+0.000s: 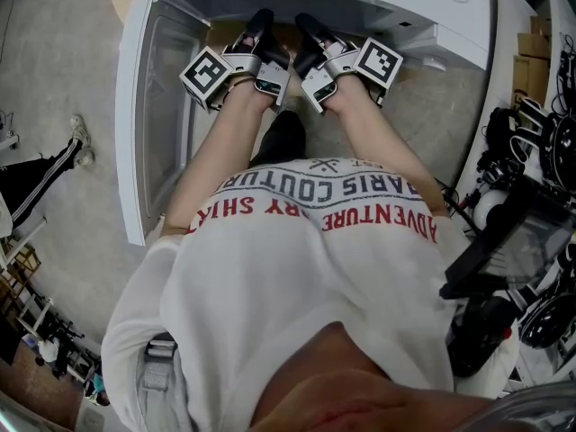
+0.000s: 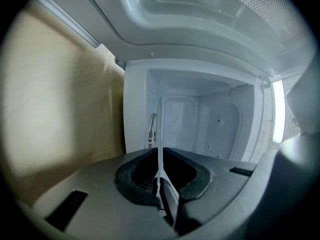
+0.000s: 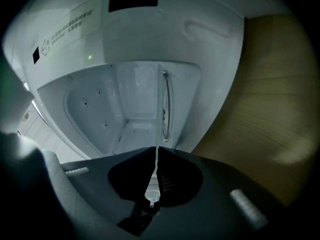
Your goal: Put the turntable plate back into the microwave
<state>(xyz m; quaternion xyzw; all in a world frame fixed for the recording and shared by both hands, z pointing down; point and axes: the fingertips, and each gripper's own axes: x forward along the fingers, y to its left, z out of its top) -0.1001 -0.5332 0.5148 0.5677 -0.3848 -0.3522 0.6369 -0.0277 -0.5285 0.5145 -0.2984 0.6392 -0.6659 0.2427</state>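
While the person's white T-shirt [image 1: 315, 268] carries upside-down print reading "PARIS COUTURE" and "ADVENTURE", the warning label [image 3: 65, 30] on the white microwave [image 3: 175, 39] is too small to read. The left gripper [image 2: 160, 154] and right gripper [image 3: 156, 151] each have jaws almost together, pinching the thin rim of the clear turntable plate [image 3: 165, 109]. The plate shows edge-on as a pale line running from between the jaws toward the open cavity. Both grippers point level, side by side, at the microwave's mouth; its door [image 1: 135, 106] stands open on the left.
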